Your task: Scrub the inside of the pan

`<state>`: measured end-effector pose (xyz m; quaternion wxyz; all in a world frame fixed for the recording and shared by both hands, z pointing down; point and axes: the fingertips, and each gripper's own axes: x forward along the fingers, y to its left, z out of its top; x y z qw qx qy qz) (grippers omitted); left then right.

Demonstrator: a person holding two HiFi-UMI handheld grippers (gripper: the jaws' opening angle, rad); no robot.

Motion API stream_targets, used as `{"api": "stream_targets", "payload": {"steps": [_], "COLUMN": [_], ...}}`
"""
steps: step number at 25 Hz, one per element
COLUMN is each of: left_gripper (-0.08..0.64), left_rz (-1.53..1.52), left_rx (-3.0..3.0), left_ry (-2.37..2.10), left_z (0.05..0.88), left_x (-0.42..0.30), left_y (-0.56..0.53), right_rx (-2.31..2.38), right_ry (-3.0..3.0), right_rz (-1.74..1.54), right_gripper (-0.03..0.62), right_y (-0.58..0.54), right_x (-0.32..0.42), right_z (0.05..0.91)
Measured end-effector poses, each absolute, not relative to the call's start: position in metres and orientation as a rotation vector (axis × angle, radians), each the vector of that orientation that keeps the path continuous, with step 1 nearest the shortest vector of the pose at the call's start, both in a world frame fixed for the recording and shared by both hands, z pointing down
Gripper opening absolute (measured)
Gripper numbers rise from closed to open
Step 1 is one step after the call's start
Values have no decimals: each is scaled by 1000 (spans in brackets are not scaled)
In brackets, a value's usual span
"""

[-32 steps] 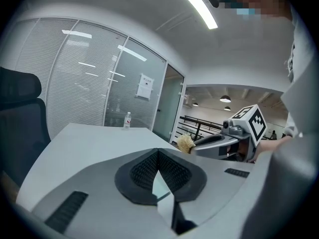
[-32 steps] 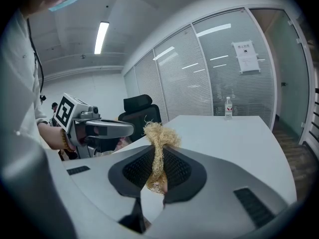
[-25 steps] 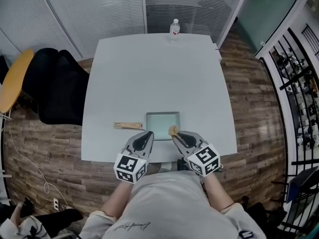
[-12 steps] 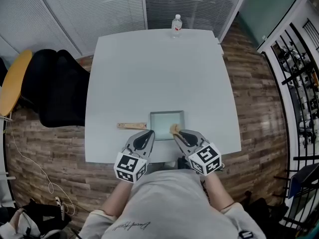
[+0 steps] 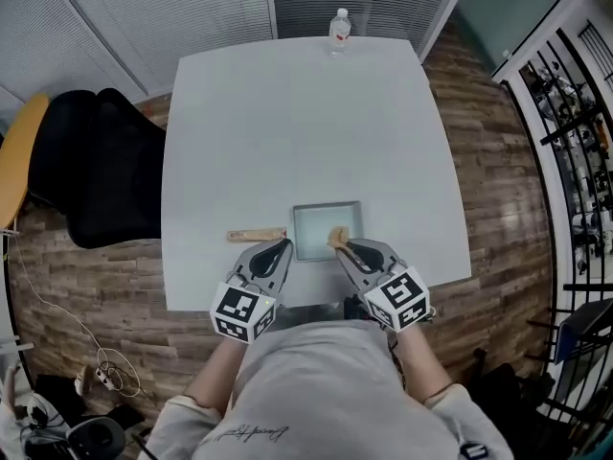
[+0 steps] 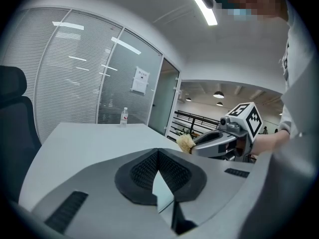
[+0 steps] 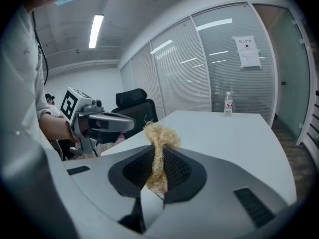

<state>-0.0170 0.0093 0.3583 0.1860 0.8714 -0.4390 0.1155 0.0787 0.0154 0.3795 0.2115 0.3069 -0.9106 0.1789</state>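
Observation:
A square pale-green pan (image 5: 328, 220) with a wooden handle (image 5: 257, 235) pointing left lies near the table's front edge. My right gripper (image 5: 339, 242) is shut on a tan fibrous scrubber (image 5: 336, 237) over the pan's near right corner. The same scrubber (image 7: 160, 138) sticks up between the right gripper (image 7: 158, 158) pads. My left gripper (image 5: 279, 248) hovers at the pan's near left corner, beside the handle, shut with nothing in it. Its closed jaws (image 6: 158, 156) fill the left gripper view, with the right gripper (image 6: 219, 141) and scrubber (image 6: 185, 142) beyond.
A water bottle (image 5: 338, 25) stands at the far edge of the white table (image 5: 306, 132). A black office chair (image 5: 101, 166) stands left of the table. Glass walls with blinds lie beyond, and a railing (image 5: 565, 132) runs along the right.
The head view has shifted a little. Both grippers keep their places by the pan's near edge, the scrubber still in the right one.

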Motion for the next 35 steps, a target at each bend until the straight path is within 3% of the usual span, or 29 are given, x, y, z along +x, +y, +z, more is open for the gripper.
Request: {"api": "stream_targets", "payload": {"steps": [29, 35], "left_gripper": [11, 11], "left_rz": [601, 797], "left_rx": [2547, 2581], "left_ry": [-1106, -1022], "left_z": [412, 434], "left_x": [-31, -44], "left_y": [6, -3], "right_rx": [803, 784], "right_ry": [-2376, -2357], "right_rz": [482, 478], "right_gripper": [63, 63], "right_y": [8, 3], "right_x": [92, 89], "right_z": [435, 444]}}
